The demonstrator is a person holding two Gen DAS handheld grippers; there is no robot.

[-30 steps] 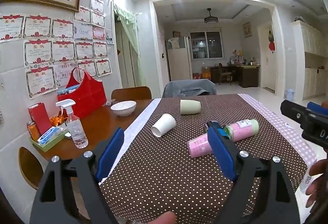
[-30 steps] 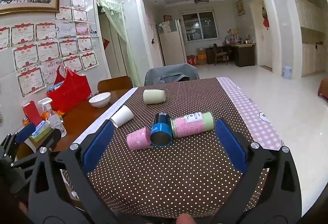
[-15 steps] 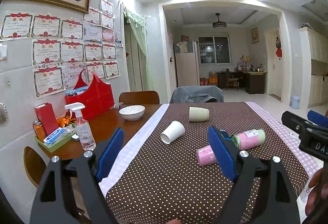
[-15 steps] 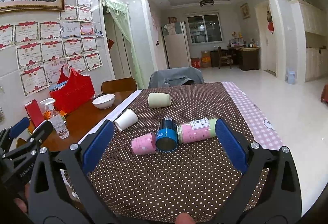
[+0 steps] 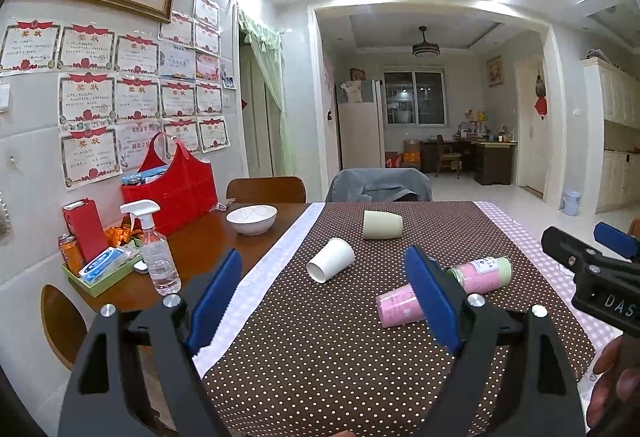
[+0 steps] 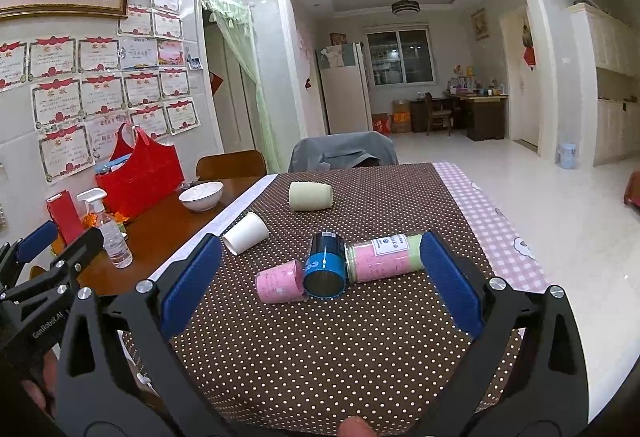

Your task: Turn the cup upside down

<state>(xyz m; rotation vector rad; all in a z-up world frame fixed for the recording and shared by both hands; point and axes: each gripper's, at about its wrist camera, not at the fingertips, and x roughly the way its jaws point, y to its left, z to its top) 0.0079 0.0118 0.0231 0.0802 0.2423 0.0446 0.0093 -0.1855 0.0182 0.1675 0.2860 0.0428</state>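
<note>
Several cups lie on their sides on the brown dotted tablecloth (image 6: pixel 360 337): a white paper cup (image 6: pixel 245 237) (image 5: pixel 330 265), a pale cream cup (image 6: pixel 311 196) (image 5: pixel 382 225), a small pink cup (image 6: pixel 280 282) (image 5: pixel 398 306), a blue cup (image 6: pixel 325 266) and a pink-and-green cup (image 6: pixel 384 258) (image 5: pixel 482 274). My left gripper (image 5: pixel 322 297) is open and empty above the near table edge, with the white paper cup beyond its fingers. My right gripper (image 6: pixel 320 287) is open and empty, with the pink and blue cups between its fingers farther off. In the left view the blue cup is hidden.
On the wooden table at the left stand a white bowl (image 6: pixel 201 195), a spray bottle (image 6: pixel 108 233), a red bag (image 6: pixel 140 179) and a green tray (image 5: pixel 102 273) of small items. Chairs (image 6: pixel 344 153) stand at the far end. The other gripper shows at each view's side edge.
Both grippers have drawn back and risen a little, so the cups sit lower and farther off in both views. Jaws stay open. No cup has moved.
</note>
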